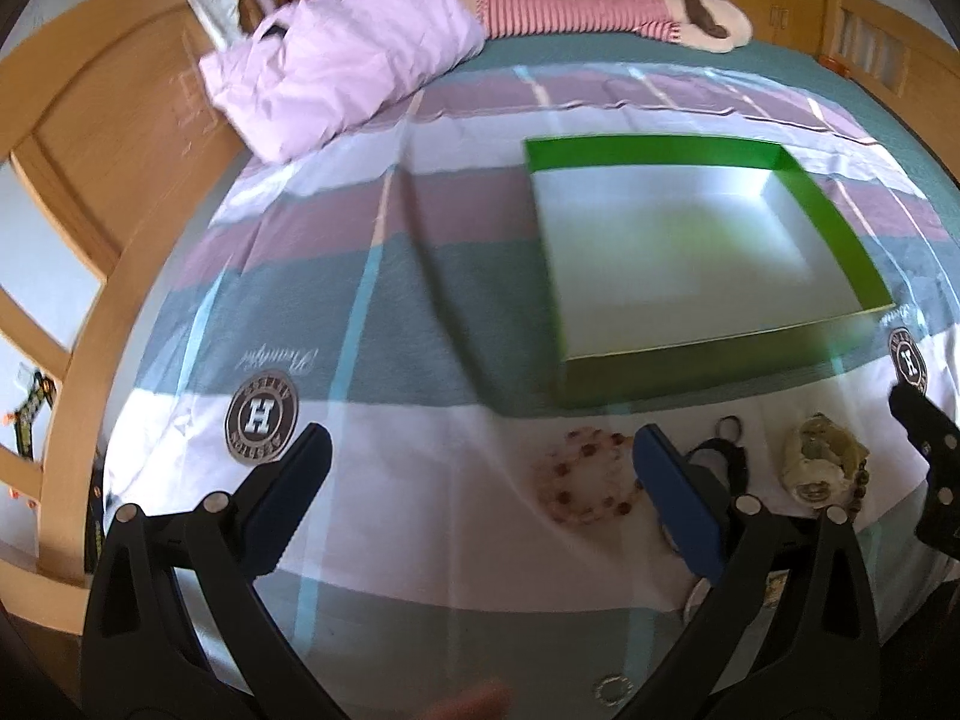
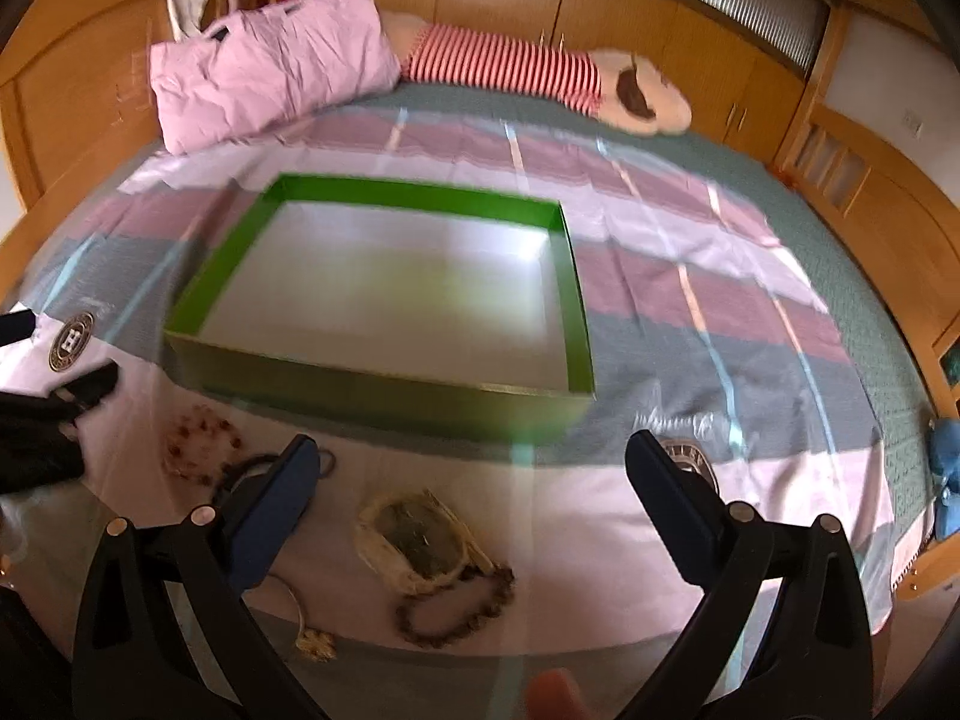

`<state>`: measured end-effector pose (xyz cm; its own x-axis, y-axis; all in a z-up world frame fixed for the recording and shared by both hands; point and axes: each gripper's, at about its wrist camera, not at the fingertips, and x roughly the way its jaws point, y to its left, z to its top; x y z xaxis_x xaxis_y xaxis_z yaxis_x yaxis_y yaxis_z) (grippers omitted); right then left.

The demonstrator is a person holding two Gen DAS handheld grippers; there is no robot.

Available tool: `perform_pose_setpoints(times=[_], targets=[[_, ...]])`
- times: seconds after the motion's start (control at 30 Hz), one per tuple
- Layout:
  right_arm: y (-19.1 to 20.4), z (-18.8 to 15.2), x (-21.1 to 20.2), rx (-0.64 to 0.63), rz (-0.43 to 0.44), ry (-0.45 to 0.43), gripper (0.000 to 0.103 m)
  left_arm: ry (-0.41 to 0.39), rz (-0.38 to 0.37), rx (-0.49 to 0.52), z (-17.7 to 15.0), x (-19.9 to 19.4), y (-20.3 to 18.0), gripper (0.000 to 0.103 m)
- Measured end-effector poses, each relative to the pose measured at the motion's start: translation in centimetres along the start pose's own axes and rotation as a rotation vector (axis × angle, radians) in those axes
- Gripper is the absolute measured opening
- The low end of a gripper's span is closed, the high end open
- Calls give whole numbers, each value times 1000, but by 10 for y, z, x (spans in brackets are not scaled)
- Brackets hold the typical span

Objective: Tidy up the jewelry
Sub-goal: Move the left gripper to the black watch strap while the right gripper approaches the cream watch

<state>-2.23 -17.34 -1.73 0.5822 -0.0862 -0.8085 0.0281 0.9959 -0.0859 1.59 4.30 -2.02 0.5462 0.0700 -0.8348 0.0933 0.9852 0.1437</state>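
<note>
A shallow green box with a white bottom lies open on the bed. In front of it on the sheet lie a pink and red bead bracelet, a dark cord piece, a cream pouch and a brown bead bracelet. My left gripper is open and empty just left of the pink bracelet. My right gripper is open and empty above the pouch.
A lilac pillow and a striped plush toy lie at the head of the bed. A wooden bed frame runs around it. A small ring and a thin chain with a pendant lie near the front edge.
</note>
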Motion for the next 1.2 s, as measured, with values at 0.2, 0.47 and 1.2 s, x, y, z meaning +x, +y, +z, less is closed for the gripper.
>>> perform_pose_setpoints(times=[0.2,0.47,1.2], targets=[[1,-19,35,-39,64,211,57,71,-109,-44,-3,4,17,90],[11,-28,46,-64,146,245,52,127,-258,79,-15,13,-31,86],[-13,-23,71,3,74,227,58,162,-263,245,-35,32,-91,91]])
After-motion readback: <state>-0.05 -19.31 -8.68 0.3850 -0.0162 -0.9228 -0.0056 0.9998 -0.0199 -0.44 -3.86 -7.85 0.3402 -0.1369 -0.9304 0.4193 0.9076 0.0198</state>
